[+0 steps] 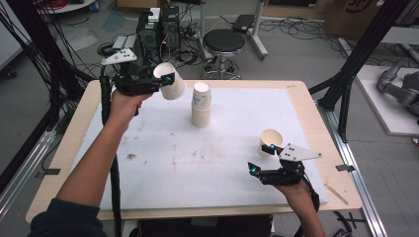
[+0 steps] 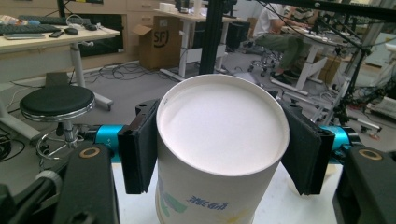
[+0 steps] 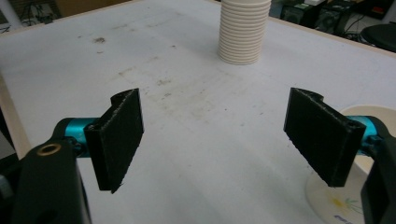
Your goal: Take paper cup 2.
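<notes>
the paper cup [image 2: 219, 154] sits clamped between my left gripper [image 1: 165, 79]'s pads, held up off the table and tipped on its side above the far left part of the white mat [image 1: 197, 163], its open mouth facing back toward my hand. just to its right stands the stack of cups [image 1: 201, 103], upright on the mat. near the right edge a single cup [image 1: 271, 142] stands, just beside my right gripper [image 3: 219, 135], whose jaws are spread wide with nothing between them.
</notes>
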Demonstrator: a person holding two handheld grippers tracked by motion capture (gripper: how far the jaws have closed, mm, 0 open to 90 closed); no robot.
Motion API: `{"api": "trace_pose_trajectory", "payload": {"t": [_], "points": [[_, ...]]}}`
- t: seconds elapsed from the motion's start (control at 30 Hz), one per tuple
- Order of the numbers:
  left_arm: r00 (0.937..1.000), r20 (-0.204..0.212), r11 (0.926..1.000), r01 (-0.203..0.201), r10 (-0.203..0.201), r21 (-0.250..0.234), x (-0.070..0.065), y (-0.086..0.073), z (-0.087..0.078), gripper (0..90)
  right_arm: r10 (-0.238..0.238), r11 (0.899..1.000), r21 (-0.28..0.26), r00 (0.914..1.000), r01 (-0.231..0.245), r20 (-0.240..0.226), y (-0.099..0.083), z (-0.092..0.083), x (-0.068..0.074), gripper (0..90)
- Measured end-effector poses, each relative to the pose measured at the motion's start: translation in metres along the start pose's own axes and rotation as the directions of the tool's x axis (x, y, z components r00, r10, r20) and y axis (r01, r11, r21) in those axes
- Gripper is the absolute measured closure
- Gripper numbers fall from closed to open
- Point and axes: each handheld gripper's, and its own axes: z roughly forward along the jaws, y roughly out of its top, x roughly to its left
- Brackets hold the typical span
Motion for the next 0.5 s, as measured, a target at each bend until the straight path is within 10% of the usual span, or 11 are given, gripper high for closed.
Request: {"api": "trace_pose_trajectory", "payload": {"t": [0.5], "points": [[0.9974,0.071,0.9996,-0.014,0.015,-0.024,-0.019,-0.048,-0.053,35.4,-0.005,1.0,0.012,0.9989,0.006,-0.047,-0.001,0.011,0.007,20.4]]}}
